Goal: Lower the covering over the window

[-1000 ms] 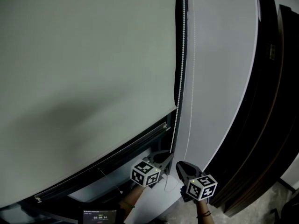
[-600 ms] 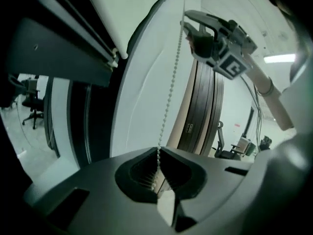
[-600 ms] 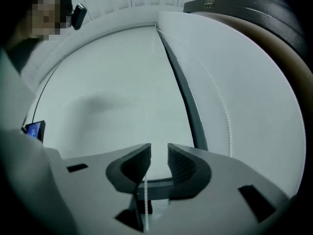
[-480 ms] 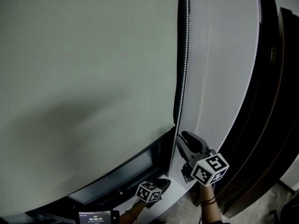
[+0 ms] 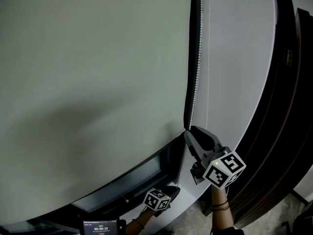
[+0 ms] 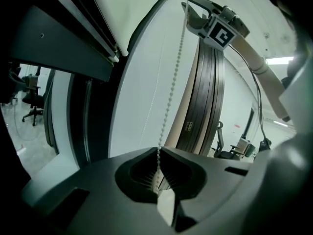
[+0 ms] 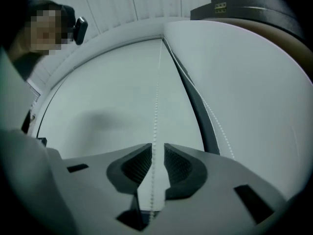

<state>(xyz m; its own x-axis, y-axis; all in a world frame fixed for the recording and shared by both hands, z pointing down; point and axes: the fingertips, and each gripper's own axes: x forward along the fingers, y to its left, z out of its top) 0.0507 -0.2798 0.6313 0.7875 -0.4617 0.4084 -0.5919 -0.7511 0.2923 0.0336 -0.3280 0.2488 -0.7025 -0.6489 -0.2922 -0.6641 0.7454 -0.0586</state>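
A pale grey-green roller blind [image 5: 93, 82] covers most of the window, with a strip of glass [image 5: 132, 180] bare below its lower edge. A white bead chain [image 5: 197, 72] hangs along the blind's right side. Low down, my left gripper [image 5: 171, 190] is shut on the chain [image 6: 171, 97], pinched at the jaw tips [image 6: 159, 153]. Higher up the chain is my right gripper [image 5: 190, 131], also visible in the left gripper view [image 6: 195, 13]. Its jaws [image 7: 156, 153] stand narrowly open around the chain [image 7: 155, 106], which runs up between them untouched.
A white wall strip [image 5: 234, 72] lies right of the chain, and dark wooden panels [image 5: 283, 106] stand beyond it. A small device with a lit display [image 5: 101, 226] sits at the bottom edge. Through the glass I see an office chair [image 6: 32, 106].
My left gripper has dropped low with the chain in it. My right gripper has risen along the chain to the blind's lower right corner.
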